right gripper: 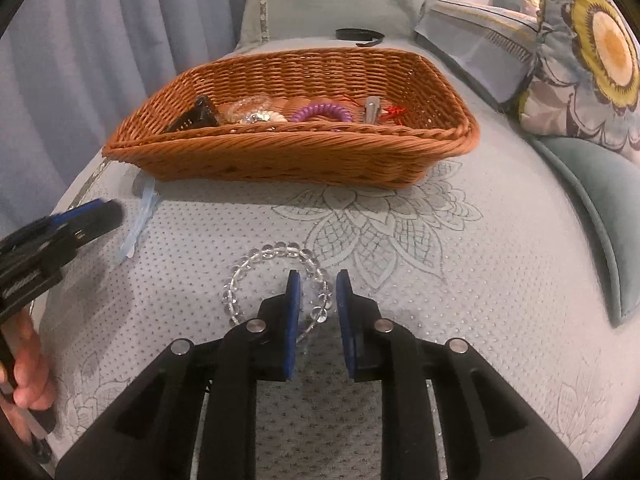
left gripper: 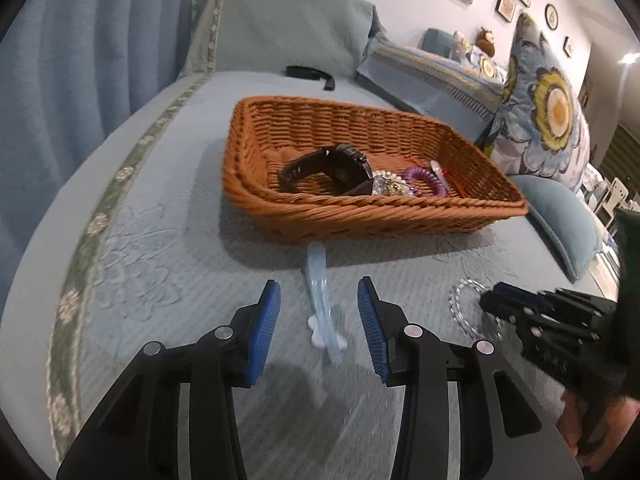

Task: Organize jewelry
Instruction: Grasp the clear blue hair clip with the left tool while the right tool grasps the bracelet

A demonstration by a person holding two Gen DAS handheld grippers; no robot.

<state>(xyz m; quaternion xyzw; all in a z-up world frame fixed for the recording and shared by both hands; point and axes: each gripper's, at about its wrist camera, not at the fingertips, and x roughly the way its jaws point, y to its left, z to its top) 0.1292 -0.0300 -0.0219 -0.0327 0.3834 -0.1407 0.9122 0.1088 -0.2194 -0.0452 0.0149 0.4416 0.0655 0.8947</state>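
A brown wicker basket (left gripper: 400, 216) (right gripper: 288, 160) sits on the blue bed cover and holds a dark watch (left gripper: 324, 172), a purple coil tie (left gripper: 426, 180) (right gripper: 324, 112), pearly pieces and a silver clip (right gripper: 373, 109). A pale blue hair clip (left gripper: 320, 300) (right gripper: 138, 220) lies on the cover in front of the basket, between the fingers of my open left gripper (left gripper: 318, 300). A clear bead bracelet (right gripper: 276, 284) (left gripper: 464, 304) lies flat on the cover. My right gripper (right gripper: 318, 292) is open, its fingers either side of the bracelet's right rim.
A black band (left gripper: 308, 74) (right gripper: 358, 35) lies on the cover behind the basket. Flowered cushions (left gripper: 548, 112) (right gripper: 592, 52) and a teal cushion (left gripper: 560, 224) stand at the right. Blue curtains (left gripper: 80, 60) hang at the left.
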